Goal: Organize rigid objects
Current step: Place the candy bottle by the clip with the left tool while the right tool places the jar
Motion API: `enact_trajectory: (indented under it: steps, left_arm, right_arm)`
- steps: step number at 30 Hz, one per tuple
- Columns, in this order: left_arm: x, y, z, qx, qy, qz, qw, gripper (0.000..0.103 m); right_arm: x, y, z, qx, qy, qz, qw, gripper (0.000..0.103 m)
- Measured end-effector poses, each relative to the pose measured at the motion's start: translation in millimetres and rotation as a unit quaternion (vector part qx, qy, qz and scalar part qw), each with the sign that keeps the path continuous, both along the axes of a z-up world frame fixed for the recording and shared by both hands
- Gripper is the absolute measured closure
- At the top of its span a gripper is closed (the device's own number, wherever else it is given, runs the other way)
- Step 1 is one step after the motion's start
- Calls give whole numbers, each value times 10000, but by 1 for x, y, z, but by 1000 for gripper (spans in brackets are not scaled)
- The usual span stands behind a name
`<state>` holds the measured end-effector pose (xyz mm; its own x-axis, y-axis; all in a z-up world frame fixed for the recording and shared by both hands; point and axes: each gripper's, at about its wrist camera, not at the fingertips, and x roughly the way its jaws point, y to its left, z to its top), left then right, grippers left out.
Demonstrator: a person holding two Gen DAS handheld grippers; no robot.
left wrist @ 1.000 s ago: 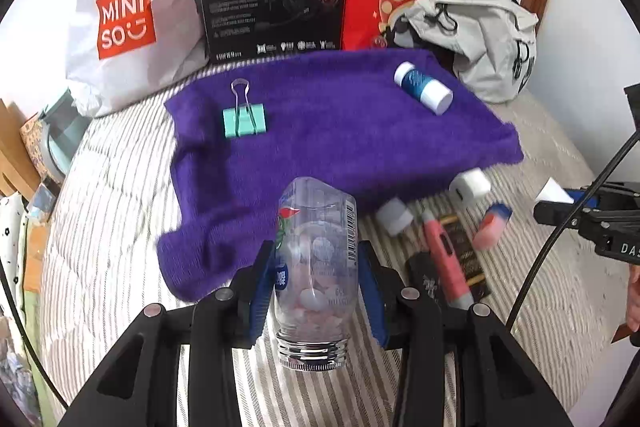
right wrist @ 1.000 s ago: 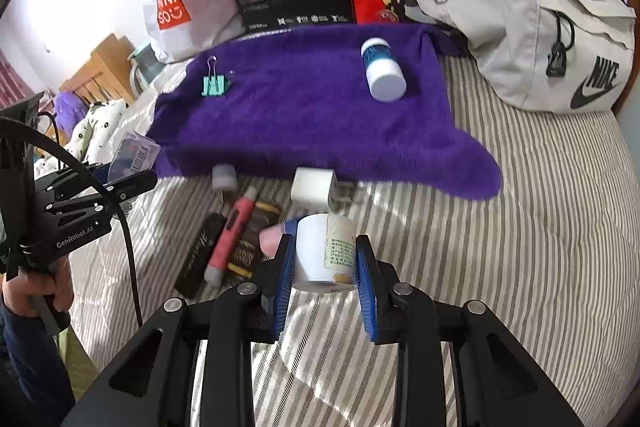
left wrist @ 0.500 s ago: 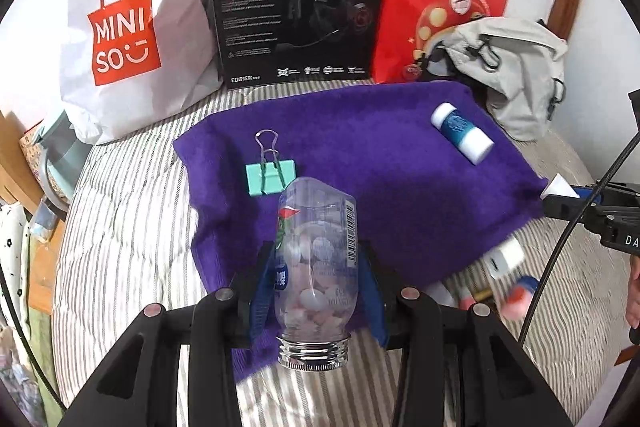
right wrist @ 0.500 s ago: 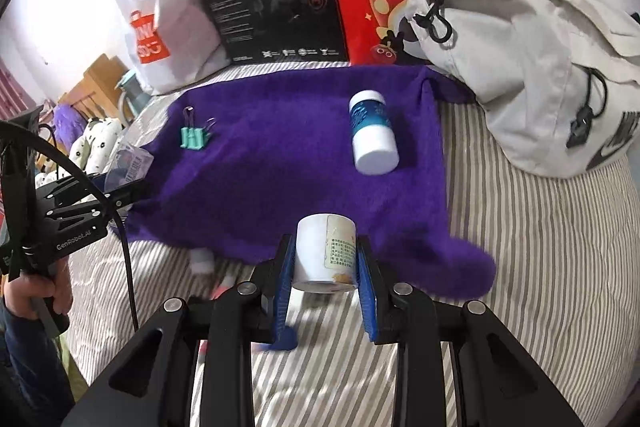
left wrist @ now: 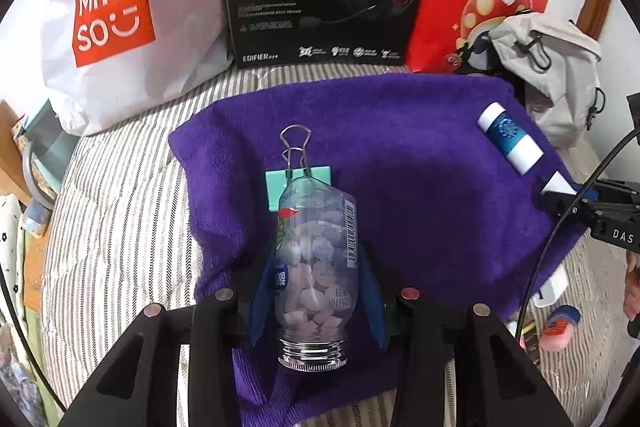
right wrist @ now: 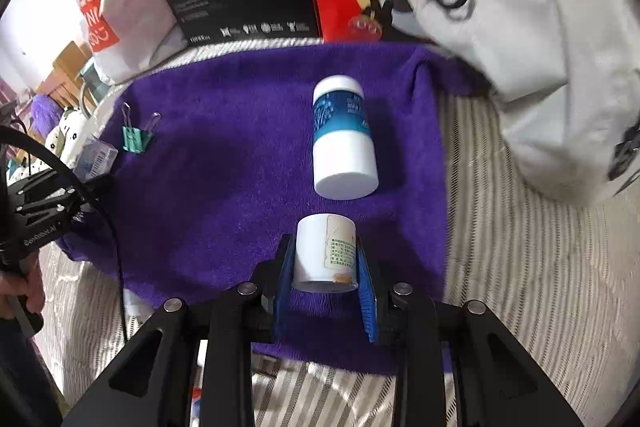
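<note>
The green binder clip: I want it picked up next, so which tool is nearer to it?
Left. The left tool, holding a clear bottle, is right behind the binder clip; the right tool is off by the blue-and-white bottle.

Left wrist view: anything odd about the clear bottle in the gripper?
Yes. The clear bottle held in the left gripper has no cap: bare threaded neck toward the camera, pale tablets loose inside. They could spill if tipped.
</note>
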<state>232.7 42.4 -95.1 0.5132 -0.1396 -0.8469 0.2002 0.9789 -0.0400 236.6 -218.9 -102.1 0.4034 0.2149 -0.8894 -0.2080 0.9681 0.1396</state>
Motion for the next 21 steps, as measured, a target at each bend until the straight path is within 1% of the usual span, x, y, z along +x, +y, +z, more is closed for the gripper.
enact_trajectory:
  steps: [2,8,10,13,15,16,17,18,19,21]
  left_arm:
    - [2,0,-4,-4,33,-11,10000,65]
    - [6,-4,-13,102,103,-61,9999,65]
    - [7,-7,-15,116,137,-101,9998,65]
    - [7,-14,-19,272,112,-141,9995,65]
    - [7,-13,-19,261,124,-134,9995,64]
    - [7,-13,-19,242,131,-130,9995,64]
    - [7,-13,-19,246,135,-133,9995,64]
    - [6,-14,-19,295,126,-157,9994,64]
    - [6,-14,-18,324,119,-168,9993,64]
    - [6,-15,-18,367,121,-168,9991,62]
  right_arm:
    - [3,2,-6,-68,-8,-12,10000,73]
    - [1,9,-7,-291,-214,141,9992,73]
    - [-1,9,-7,-328,-268,161,9990,73]
    - [-2,11,-8,-370,-306,202,9986,72]
    - [-2,11,-8,-360,-309,251,9986,71]
    - [-2,11,-8,-344,-301,289,9985,68]
    - [-2,12,-8,-286,-263,355,9986,59]
    - [-2,11,-7,-238,-226,387,9987,54]
    - [-3,11,-7,-189,-196,430,9987,52]
    - [-6,12,-6,-251,-166,483,9984,52]
